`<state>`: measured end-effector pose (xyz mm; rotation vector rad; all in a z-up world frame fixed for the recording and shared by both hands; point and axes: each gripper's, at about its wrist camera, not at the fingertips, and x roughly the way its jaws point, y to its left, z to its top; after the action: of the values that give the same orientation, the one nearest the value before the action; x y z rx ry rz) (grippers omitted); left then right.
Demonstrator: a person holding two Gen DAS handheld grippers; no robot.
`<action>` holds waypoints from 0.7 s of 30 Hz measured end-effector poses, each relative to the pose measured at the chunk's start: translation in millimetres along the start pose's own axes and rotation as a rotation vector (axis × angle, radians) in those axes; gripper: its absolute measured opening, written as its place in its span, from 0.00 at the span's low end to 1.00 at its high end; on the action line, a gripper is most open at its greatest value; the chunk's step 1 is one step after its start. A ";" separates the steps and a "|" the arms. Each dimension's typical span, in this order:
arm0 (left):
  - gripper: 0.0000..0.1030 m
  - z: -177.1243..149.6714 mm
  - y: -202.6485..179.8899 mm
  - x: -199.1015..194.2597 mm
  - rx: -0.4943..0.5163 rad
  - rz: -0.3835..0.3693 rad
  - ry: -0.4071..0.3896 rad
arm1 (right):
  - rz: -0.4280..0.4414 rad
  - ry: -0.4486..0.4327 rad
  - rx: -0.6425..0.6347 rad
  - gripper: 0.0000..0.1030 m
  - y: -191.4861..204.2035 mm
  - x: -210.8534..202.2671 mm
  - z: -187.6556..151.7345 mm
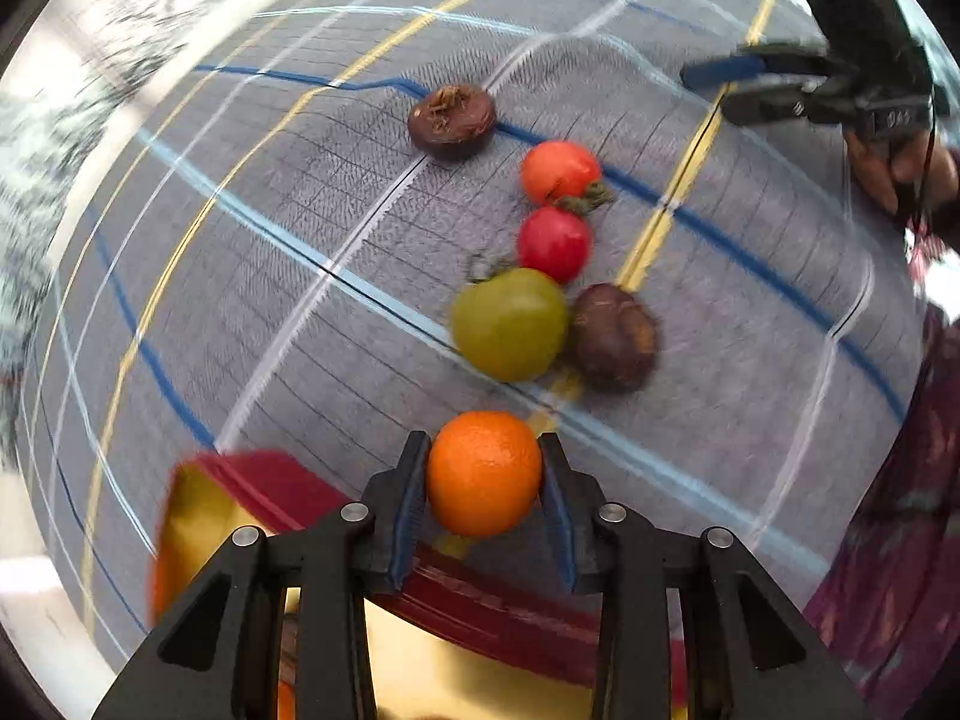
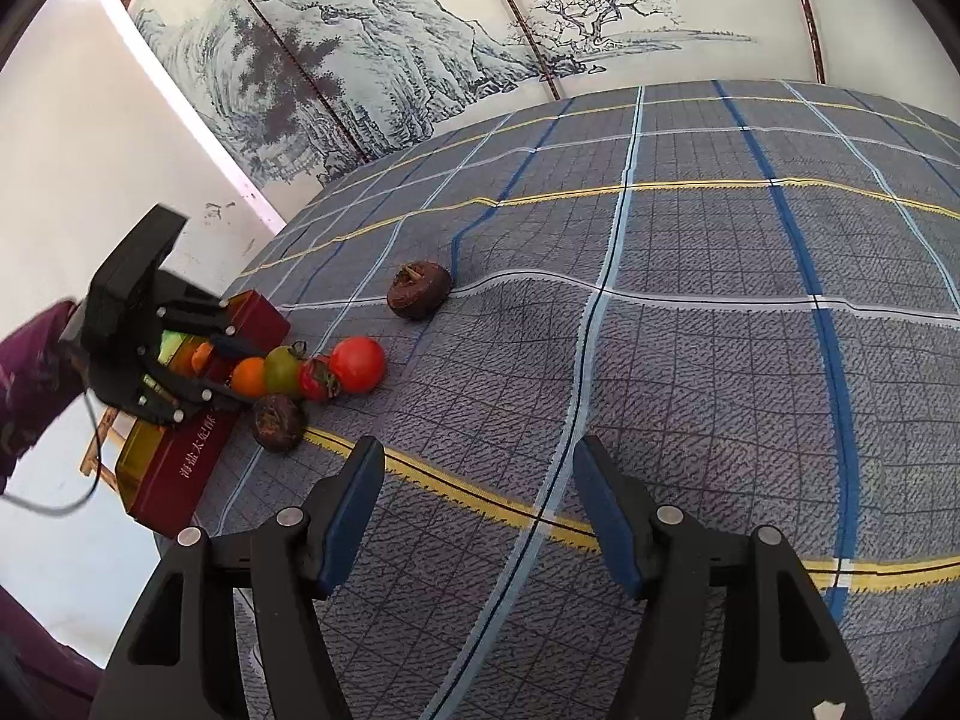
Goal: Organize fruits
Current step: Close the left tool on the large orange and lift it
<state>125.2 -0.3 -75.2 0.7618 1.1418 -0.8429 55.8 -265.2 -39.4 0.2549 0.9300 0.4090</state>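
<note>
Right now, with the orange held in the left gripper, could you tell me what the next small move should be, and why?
Probably carry the orange back over the red box and release it. The left gripper is shut on the orange, the box's gold interior lies just beneath, and another orange fruit seems to sit inside already.

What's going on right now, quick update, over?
Left gripper shut on orange, above red box. Right gripper open, empty, over cloth. Five fruits on cloth; green fruit nearest. Nothing in the way.
</note>
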 end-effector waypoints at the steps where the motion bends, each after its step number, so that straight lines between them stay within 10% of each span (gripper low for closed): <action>1: 0.36 -3.3 -4.5 -5.4 -0.026 0.010 -0.027 | -0.003 -0.001 0.000 0.61 0.2 -0.1 -0.3; 14: 0.36 -60.3 -48.4 -97.8 -0.642 0.062 -0.414 | -0.044 0.003 -0.029 0.61 6.1 1.7 0.3; 21: 0.36 -89.7 -68.7 -110.5 -0.730 0.114 -0.438 | 0.012 -0.008 -0.122 0.62 41.0 -5.2 7.3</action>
<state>3.7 62.8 3.6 0.0272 0.9013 -0.4086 49.6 -231.1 -15.7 0.1502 0.8924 0.4734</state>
